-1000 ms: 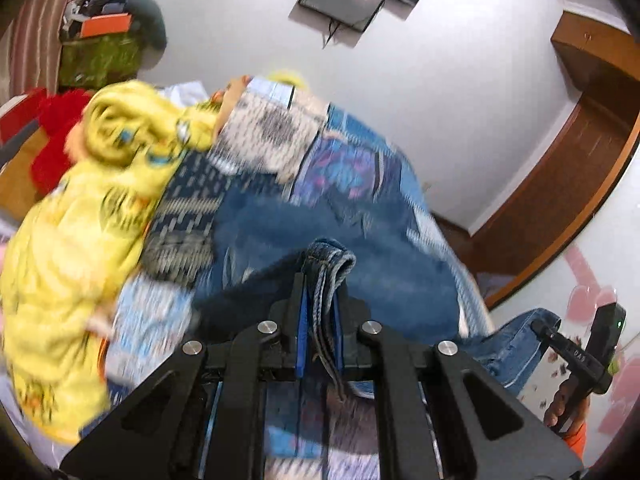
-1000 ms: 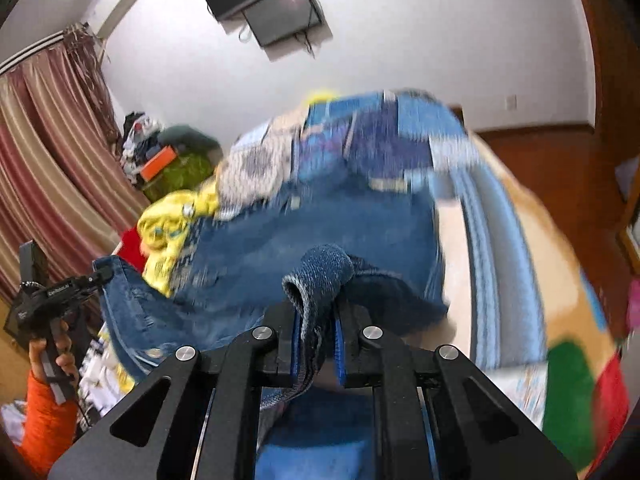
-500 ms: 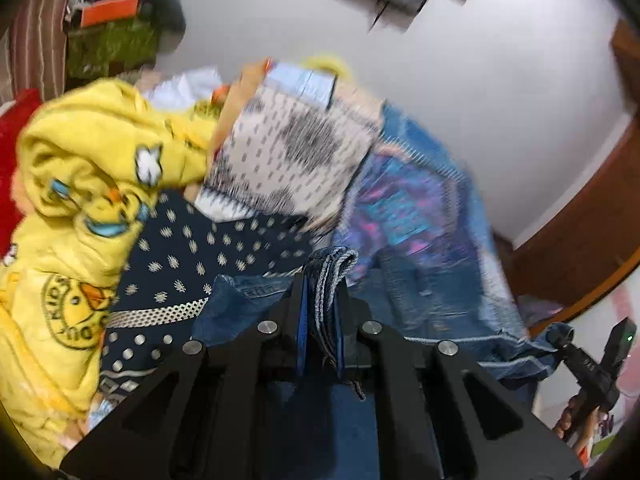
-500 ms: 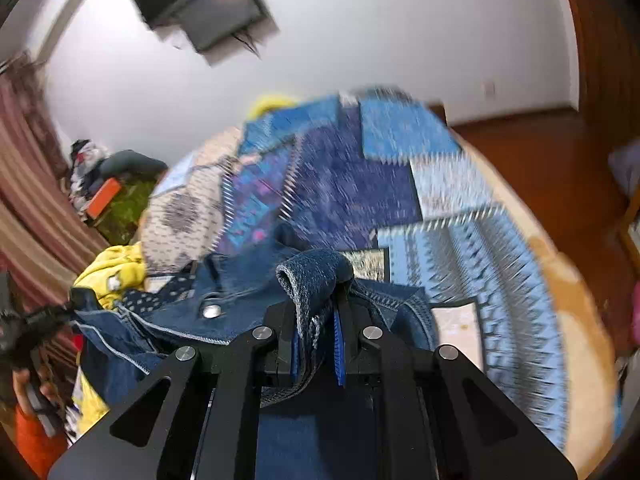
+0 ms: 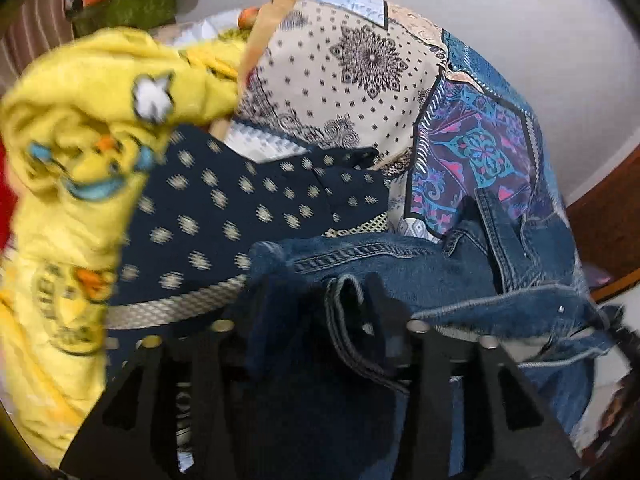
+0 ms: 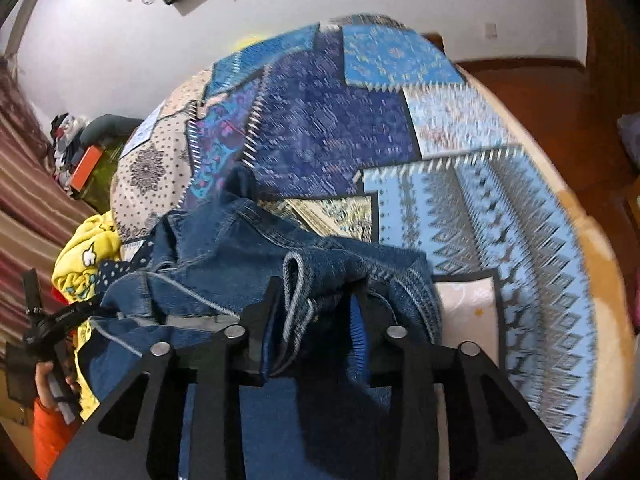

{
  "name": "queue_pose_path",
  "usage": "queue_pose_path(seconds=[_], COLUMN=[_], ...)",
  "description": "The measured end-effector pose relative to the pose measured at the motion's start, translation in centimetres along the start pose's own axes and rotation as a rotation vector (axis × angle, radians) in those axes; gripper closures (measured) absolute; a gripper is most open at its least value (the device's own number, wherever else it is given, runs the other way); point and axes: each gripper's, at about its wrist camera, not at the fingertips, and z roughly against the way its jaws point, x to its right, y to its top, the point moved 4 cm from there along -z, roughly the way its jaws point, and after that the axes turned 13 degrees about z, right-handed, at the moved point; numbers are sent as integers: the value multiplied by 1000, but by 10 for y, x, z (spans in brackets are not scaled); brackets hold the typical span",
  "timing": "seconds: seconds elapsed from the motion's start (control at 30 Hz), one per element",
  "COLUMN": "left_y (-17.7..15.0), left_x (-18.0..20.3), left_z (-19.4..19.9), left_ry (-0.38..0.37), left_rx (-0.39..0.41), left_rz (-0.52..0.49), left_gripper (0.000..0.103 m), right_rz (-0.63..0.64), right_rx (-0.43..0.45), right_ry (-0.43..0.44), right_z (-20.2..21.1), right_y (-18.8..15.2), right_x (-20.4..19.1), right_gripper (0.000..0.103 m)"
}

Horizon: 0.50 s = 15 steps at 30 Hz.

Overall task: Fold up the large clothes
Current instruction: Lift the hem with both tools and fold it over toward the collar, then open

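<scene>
Denim jacket (image 5: 400, 264) lies bunched on the patchwork bedspread (image 5: 472, 148), which serves as the landmark for both views. In the left wrist view, the left gripper (image 5: 320, 320) has its fingers spread wide, a fold of denim hem lying loose between them; a dotted navy garment (image 5: 240, 208) sits just left of the jacket and a yellow blanket (image 5: 72, 128) beyond that, at the bedspread's left side. The gripper tilts down over the cloth.

In the right wrist view, the right gripper (image 6: 316, 312) is likewise spread apart, a loop of the denim jacket (image 6: 240, 248) draped between the fingers, with bare bedspread (image 6: 328, 120) ahead of it. At the bedspread's left edge a hand (image 6: 52, 376) holds the other tool.

The step looks like setting down a folded edge. Next, both tools probably need to back off and find fresh corners for a further fold.
</scene>
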Motion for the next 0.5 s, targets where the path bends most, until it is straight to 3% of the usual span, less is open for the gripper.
queue_pose_path(seconds=[0.03, 0.1, 0.17, 0.23, 0.37, 0.5], left_y=[1, 4, 2, -4, -30, -64], left_x=[2, 8, 14, 23, 42, 57], left_z=[10, 28, 50, 69, 83, 64], left_ry=[20, 31, 12, -30, -62, -68], left_rx=[25, 69, 98, 119, 88, -3], left_rz=[-23, -67, -94, -129, -247, -348], left_gripper=[46, 40, 29, 12, 8, 7], right_rz=[30, 97, 151, 180, 233, 293], right_rx=[17, 82, 169, 209, 181, 106], right_ry=[-34, -179, -234, -204, -143, -112], right_z=[11, 28, 51, 68, 71, 46], right_y=[3, 13, 17, 16, 4, -18], right_x=[-5, -12, -22, -34, -55, -73], right_gripper=[64, 27, 15, 15, 15, 15])
